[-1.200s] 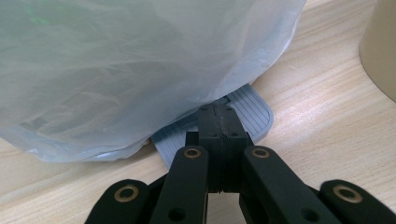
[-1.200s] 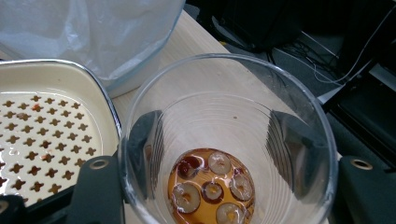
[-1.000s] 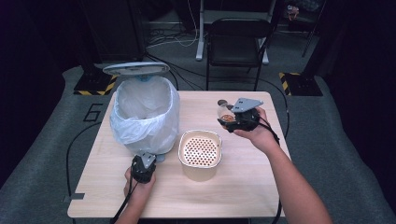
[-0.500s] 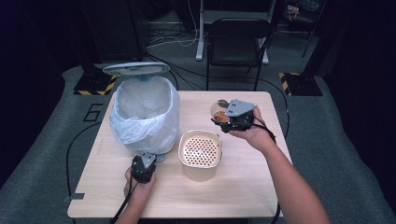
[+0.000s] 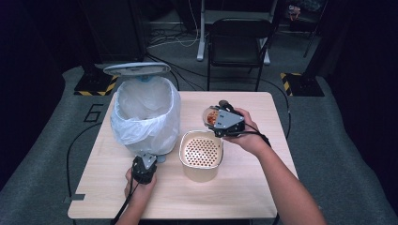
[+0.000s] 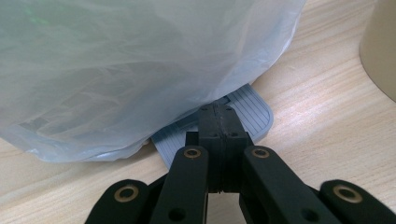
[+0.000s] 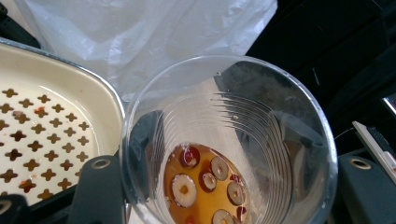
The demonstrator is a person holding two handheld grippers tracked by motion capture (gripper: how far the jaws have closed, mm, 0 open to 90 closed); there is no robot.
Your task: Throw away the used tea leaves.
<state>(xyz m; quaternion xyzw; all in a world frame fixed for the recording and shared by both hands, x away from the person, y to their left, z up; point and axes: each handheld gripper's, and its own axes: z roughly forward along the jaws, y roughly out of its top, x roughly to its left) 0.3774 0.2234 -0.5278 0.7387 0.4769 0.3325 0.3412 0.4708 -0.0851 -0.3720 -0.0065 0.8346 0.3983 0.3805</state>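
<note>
Your right gripper [image 5: 217, 123] pinches a clear cup [image 7: 229, 154] of amber liquid and sliced fruit, just above the strainer's [image 5: 201, 152] far rim. Your left gripper [image 6: 218, 122], jaws pressed together, rests on the bin's [image 5: 145, 112] pedal [image 6: 247, 112], beside the strainer.

A black chair [image 5: 239, 44] stands behind the wooden table [image 5: 263, 187] on grey floor [image 5: 42, 154], the room beyond apparently dark.

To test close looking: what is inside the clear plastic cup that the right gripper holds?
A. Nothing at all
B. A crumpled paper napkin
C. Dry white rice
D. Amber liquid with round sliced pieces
D: the right gripper view looks down into the clear plastic cup and shows amber liquid with round sliced pieces lying in it.
</note>
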